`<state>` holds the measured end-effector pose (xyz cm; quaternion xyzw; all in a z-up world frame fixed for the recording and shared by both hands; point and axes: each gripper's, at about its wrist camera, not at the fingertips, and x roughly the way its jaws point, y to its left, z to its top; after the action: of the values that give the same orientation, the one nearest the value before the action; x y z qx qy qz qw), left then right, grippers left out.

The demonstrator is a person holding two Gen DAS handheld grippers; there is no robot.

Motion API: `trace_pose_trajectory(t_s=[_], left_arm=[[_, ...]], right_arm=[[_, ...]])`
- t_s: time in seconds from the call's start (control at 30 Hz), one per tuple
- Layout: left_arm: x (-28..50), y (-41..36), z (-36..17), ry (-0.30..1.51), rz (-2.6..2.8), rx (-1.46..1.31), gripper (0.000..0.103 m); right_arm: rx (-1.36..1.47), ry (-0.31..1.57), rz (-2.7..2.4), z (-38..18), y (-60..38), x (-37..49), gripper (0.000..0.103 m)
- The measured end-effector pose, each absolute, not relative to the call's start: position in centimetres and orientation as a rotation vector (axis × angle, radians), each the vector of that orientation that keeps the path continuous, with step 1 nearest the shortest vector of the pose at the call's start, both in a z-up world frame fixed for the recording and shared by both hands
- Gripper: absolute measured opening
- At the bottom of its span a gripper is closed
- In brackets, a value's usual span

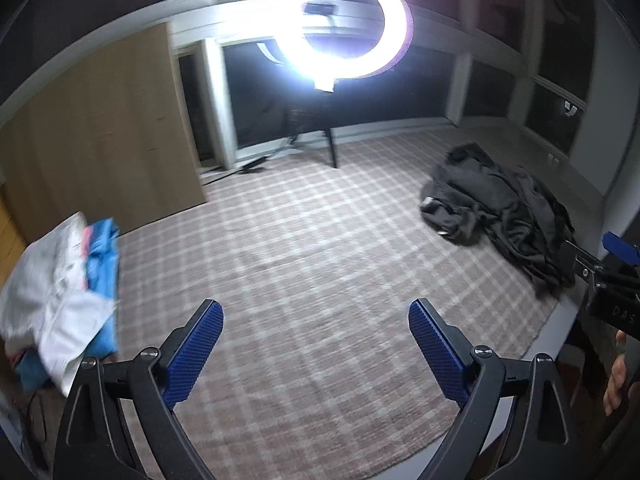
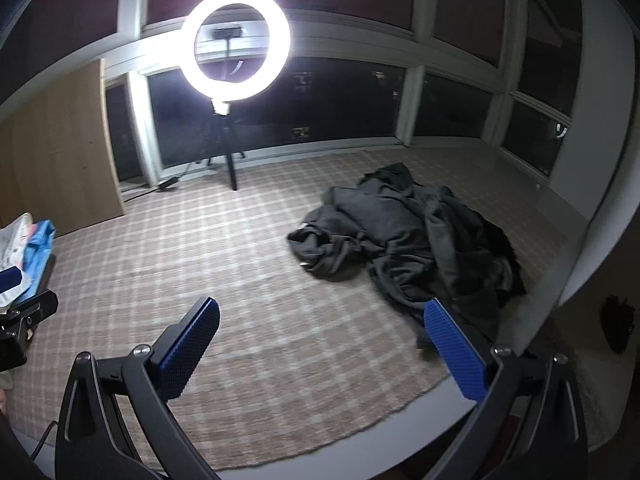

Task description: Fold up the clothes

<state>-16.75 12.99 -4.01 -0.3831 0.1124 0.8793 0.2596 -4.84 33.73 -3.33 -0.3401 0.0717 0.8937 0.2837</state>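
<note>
A crumpled heap of dark grey clothes (image 1: 500, 204) (image 2: 404, 232) lies on the checked rug (image 1: 304, 248) (image 2: 208, 248), toward its right side. My left gripper (image 1: 316, 320) hovers open over the middle of the rug with nothing between its blue pads. The right gripper (image 2: 322, 320) is open too and empty, with its right finger just short of the heap's near edge. In the left wrist view the right gripper (image 1: 612, 264) shows at the right edge, held by a hand (image 1: 618, 376). A white and blue pile of laundry (image 1: 68, 292) (image 2: 28, 248) sits at the left.
A bright ring light (image 1: 344, 20) (image 2: 236, 44) on a tripod stands at the rug's far edge before dark windows. A wooden cabinet (image 1: 100, 132) (image 2: 56, 160) fills the left. The rug's curved edge (image 2: 320, 444) meets pale floor near me.
</note>
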Motion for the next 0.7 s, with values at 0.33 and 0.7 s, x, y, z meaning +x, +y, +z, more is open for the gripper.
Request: trace_pose_trajectory(t_s=[0.33, 0.7], left_arm=[[-17.4, 18.3, -4.9, 0.325, 2.273, -1.033, 0.094], [-16.6, 24.8, -6.0, 0.334, 2.248, -1.076, 0.095]], right_arm=[[-0.928, 0.253, 2.322, -4.5, 38.2, -3.6, 0.103], [-0.911, 0.354, 2.341, -6.7, 48.2, -1.7, 0.103]])
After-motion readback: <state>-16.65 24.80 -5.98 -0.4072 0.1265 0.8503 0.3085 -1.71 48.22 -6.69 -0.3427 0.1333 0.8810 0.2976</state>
